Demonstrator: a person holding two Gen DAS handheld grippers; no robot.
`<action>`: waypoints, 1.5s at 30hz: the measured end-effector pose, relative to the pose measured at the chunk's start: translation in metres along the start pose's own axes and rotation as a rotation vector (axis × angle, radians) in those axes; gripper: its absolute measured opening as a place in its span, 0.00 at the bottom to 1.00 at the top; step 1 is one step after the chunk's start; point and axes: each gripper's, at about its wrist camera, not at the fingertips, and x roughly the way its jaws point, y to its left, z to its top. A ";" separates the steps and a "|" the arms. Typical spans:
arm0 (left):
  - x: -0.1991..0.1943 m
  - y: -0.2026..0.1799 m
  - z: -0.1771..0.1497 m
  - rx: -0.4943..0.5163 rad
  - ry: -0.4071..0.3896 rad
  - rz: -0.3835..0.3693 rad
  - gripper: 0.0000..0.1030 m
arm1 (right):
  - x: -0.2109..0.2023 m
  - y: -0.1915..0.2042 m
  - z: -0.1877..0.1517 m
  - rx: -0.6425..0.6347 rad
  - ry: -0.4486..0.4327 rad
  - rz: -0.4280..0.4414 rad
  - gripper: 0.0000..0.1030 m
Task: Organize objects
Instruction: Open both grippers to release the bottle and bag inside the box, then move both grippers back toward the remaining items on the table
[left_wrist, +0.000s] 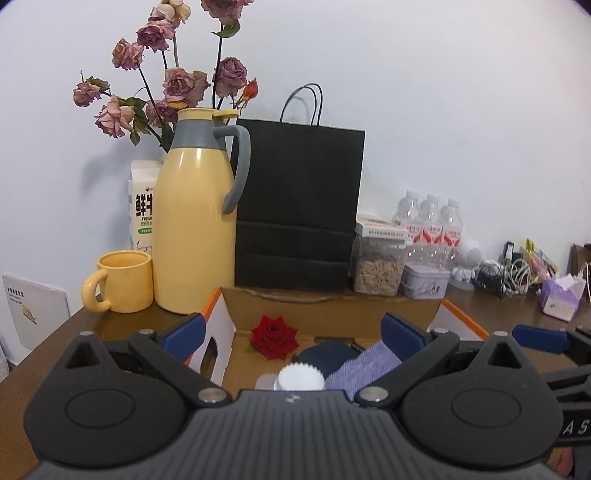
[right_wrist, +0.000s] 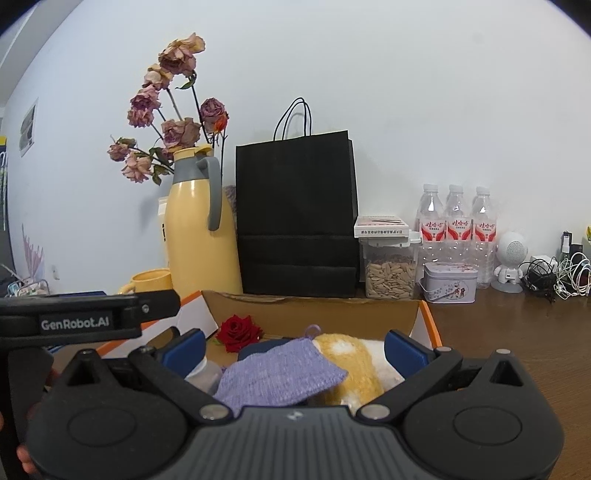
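The box (left_wrist: 332, 306) sat open on the table (left_wrist: 55, 339) just in front of me, and in it lay a red rose (left_wrist: 274, 340), a purple cloth (right_wrist: 280, 373), a yellow-and-white plush (right_wrist: 354, 365), a dark round thing (left_wrist: 325, 358) and a white ribbed cap (left_wrist: 301, 376). My left fingers (left_wrist: 291, 332) were spread wide over the box, holding nothing, the cap and cloth low between them. My right fingers (right_wrist: 293, 349) were likewise apart and empty, with cloth and plush between them. Behind the box stood a black bag (left_wrist: 299, 206), a yellow jug (left_wrist: 192, 221) with a mug (left_wrist: 123, 280) beside it, a carton (left_wrist: 142, 206) holding dried roses (left_wrist: 170, 77), a seed jar (left_wrist: 376, 269), a tin (left_wrist: 424, 280) and three bottles (right_wrist: 458, 229). The other tool's arm (right_wrist: 85, 321) read "GenRobot.AI"; the carton read "FRESH".
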 end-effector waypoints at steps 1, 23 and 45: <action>-0.002 0.000 -0.002 0.006 0.003 0.000 1.00 | -0.002 0.000 -0.001 -0.004 0.003 0.000 1.00; -0.069 0.022 -0.032 0.045 0.172 0.017 1.00 | -0.077 0.009 -0.035 -0.024 0.132 0.071 1.00; -0.121 0.056 -0.066 -0.017 0.292 0.067 1.00 | -0.067 0.045 -0.071 -0.053 0.299 0.154 0.89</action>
